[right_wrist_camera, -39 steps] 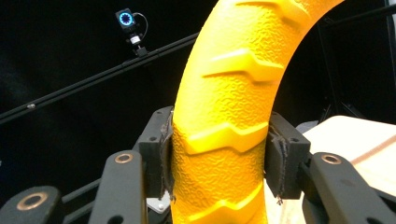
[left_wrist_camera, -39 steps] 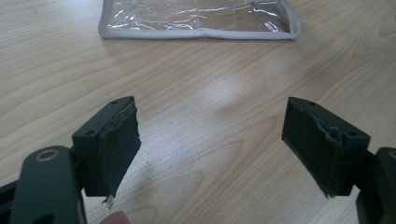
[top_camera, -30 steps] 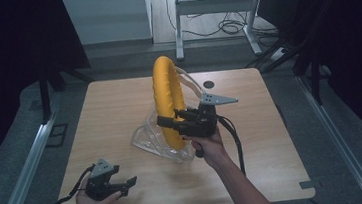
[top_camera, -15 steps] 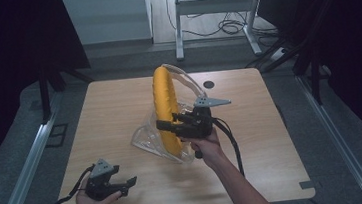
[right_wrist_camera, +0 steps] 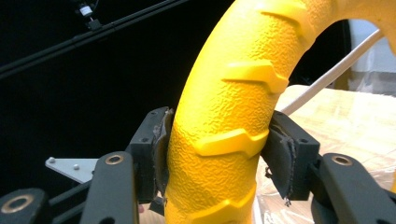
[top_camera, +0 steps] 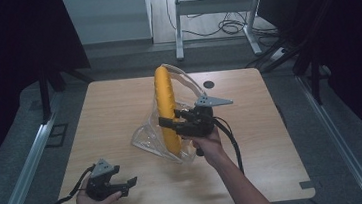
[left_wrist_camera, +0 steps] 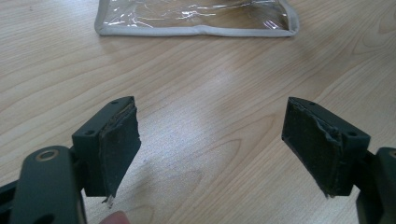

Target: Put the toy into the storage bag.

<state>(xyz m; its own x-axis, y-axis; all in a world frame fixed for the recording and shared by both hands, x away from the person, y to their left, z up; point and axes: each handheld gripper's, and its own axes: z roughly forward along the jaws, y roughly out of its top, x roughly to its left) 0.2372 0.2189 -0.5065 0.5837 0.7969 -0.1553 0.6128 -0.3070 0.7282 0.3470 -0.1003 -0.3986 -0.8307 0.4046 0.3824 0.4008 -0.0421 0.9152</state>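
Observation:
A yellow ring [top_camera: 166,108] with raised treads stands on edge at the table's middle, its lower part inside a clear plastic bag [top_camera: 158,140] with a pale trimmed rim. My right gripper [top_camera: 171,125] is shut on the yellow ring [right_wrist_camera: 224,135], a pad pressed on each side. My left gripper [top_camera: 126,185] rests open near the table's front left corner, well away from the bag. Between its spread jaws [left_wrist_camera: 210,154] lies bare wood, and the bag's trimmed edge [left_wrist_camera: 196,21] lies flat farther off.
The wooden table [top_camera: 271,123] has a dark round cable hole [top_camera: 209,84] near its far edge. Metal rails run along the floor at both sides, and a desk frame with cables stands beyond the table.
The right gripper has carried the yellow ring slightly left and toward me, tilting it a little. The left gripper has stayed where it was.

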